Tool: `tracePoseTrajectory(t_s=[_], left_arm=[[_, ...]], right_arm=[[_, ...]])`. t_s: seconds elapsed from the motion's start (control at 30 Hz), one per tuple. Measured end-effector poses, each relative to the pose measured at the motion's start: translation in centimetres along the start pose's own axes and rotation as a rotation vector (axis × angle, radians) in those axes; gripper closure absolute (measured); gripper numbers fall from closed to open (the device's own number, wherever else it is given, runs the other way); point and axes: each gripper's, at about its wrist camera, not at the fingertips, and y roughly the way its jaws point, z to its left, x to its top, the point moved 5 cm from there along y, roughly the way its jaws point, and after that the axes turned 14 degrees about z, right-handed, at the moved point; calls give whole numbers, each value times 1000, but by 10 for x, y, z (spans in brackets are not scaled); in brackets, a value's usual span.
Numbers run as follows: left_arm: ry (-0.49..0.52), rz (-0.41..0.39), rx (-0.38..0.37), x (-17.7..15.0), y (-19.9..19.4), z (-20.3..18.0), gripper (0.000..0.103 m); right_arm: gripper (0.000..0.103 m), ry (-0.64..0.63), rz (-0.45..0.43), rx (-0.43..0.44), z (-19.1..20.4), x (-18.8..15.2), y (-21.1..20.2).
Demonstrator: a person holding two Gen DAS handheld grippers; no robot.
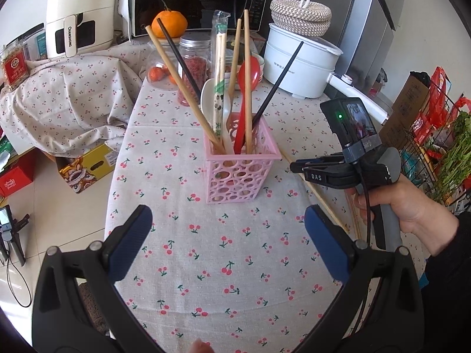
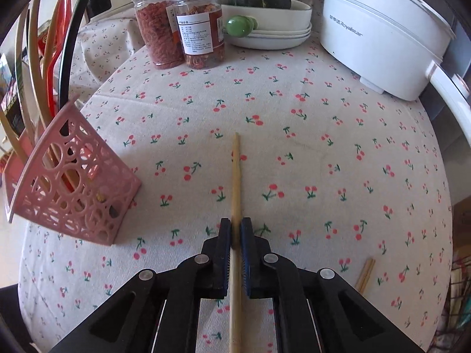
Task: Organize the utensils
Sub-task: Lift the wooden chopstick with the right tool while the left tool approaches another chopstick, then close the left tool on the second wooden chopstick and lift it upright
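A pink perforated utensil holder (image 1: 240,166) (image 2: 70,188) stands on the cherry-print tablecloth (image 1: 229,253). It holds several wooden and black chopsticks, a red spoon (image 1: 246,88), a white spoon and a wrapped pair. My right gripper (image 2: 235,226) is shut on a bamboo chopstick (image 2: 235,176) that lies along the cloth, to the right of the holder. In the left wrist view the right gripper (image 1: 297,167) points at the holder's right side, with a hand on its handle. My left gripper (image 1: 226,220) stands open above the cloth, in front of the holder, with nothing between its fingers.
A white electric pot (image 2: 382,29) stands at the back right. Two jars of dried goods (image 2: 182,23) and stacked white plates (image 2: 273,32) with a dark squash sit behind. More chopsticks (image 2: 365,273) lie near the right edge. A wire basket (image 1: 435,153) stands off the table.
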Motion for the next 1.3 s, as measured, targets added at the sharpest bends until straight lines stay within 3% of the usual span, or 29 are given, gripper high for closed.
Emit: tracePoseTrajectory(t_s=[0.13, 0.33, 0.57, 0.9, 1.0, 1.17, 1.3], left_arm=[[42, -13, -20, -3, -2, -16, 0], [69, 22, -88, -5, 3, -43, 0], [133, 76, -28, -2, 20, -85, 0], [141, 190, 28, 11, 57, -130, 1], [144, 242, 1, 18, 72, -147, 8], [136, 357, -93, 26, 103, -176, 45], [143, 404, -125, 32, 126, -196, 62]], right_arm=[[96, 75, -18, 52, -8, -26, -20], [96, 148, -106, 109, -20, -65, -83], [96, 229, -194, 120, -47, -118, -143], [96, 353, -127, 127, -104, -151, -134], [96, 363, -131, 140, -113, -152, -133], [96, 364, -124, 158, -121, -151, -130], [96, 382, -95, 161, -132, -151, -120]])
